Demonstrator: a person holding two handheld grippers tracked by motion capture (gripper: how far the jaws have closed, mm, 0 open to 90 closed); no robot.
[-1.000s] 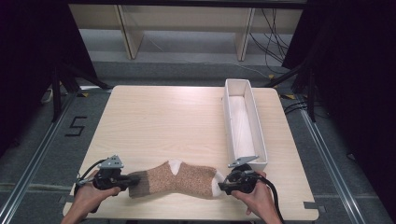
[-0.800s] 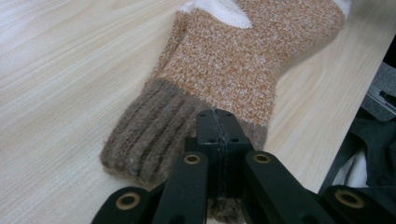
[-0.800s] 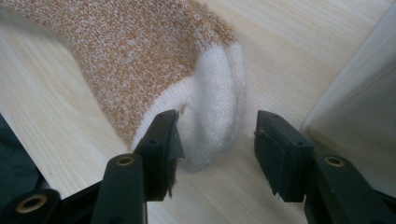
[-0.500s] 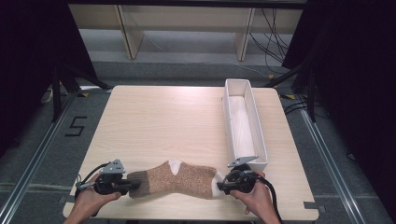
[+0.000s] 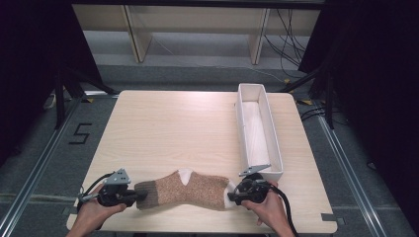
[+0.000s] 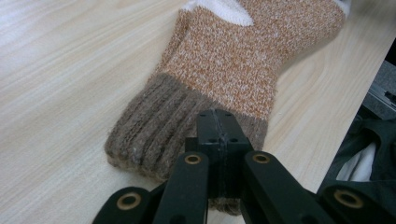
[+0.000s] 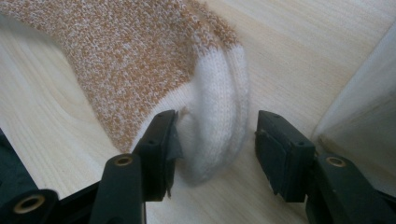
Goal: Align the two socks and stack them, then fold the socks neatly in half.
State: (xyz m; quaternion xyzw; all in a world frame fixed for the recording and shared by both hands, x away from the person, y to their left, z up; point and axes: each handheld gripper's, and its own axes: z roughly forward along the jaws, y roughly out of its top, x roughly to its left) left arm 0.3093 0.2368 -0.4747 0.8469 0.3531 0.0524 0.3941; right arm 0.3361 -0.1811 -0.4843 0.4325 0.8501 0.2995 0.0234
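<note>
Where left claw pinches sock cuff — edge hidden | right claw agape

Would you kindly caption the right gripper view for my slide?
Open right tool straddling the sock's white toe on the table.

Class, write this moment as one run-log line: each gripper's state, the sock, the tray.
left gripper: shut on sock cuff | right gripper: open around white toe | sock: flat on table | white tray: right of sock
</note>
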